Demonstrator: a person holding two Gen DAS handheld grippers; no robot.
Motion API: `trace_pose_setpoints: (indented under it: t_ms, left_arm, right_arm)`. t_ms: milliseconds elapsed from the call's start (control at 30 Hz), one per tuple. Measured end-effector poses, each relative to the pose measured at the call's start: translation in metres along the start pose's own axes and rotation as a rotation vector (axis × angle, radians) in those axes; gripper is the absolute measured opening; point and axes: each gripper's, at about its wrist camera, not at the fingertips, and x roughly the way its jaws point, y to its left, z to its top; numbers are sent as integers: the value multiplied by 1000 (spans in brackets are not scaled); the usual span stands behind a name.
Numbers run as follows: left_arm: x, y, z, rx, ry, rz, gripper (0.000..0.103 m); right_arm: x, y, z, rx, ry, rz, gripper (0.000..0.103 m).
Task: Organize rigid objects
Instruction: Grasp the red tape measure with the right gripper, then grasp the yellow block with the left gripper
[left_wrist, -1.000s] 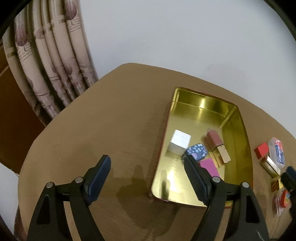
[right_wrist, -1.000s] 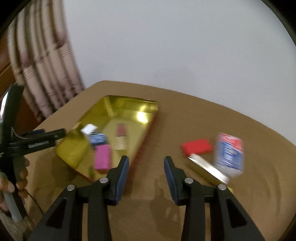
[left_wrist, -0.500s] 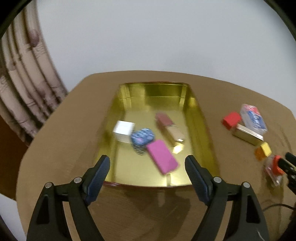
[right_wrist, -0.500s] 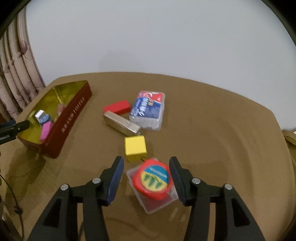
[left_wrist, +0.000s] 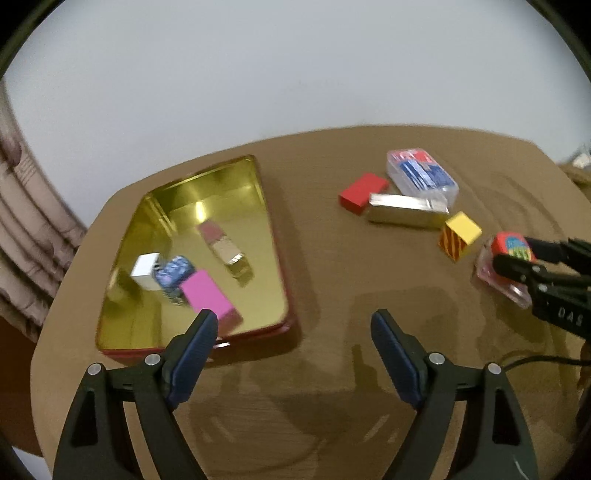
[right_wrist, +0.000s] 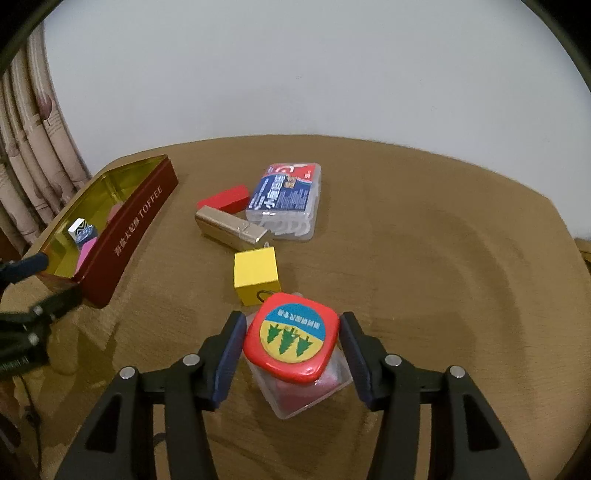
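The red-lidded box (right_wrist: 291, 341) sits on the table right between the right gripper (right_wrist: 293, 345) fingers (spread, a small gap each side). Left gripper (left_wrist: 291, 341) hangs spread, far off.

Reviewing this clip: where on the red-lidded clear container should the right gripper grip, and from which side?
Grip the red-lidded container across the lid's two flat opposite sides, coming down from above and the near side. The right gripper already straddles it, pads level with the lid, apparently not yet pressing. The yellow block crowds its far side, so the left and right flanks are the free ones.
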Motion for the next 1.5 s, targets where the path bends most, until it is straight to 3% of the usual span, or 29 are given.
trace_pose_setpoints:
  t_ms: [233,500,667,933,1067,1367,1500]
  left_arm:
    - [10,-18,4,45,10,-3,83]
    - [14,-47,32,35,14,-57,83]
    - [24,-69,52,-34,83,-139,83]
    - [44,-98,81,-127,188,-179,82]
    - [59,-107,91,-193,263,-197,72]
    - [90,-120,100,-270,366,-154,47]
    - [95,-120,98,-285,373,-138,27]
  right_arm:
    - [5,-16,4,15,-28,12,50]
    - [20,-66,8,63,-40,-92,50]
    - [30,-77,13,37,-46,-162,50]
    - [50,-83,32,-9,-28,-213,50]
    - [50,-88,30,22,-29,-179,50]
    - [48,-102,29,32,-30,-166,51]
    - [40,-109,27,34,-30,-169,51]
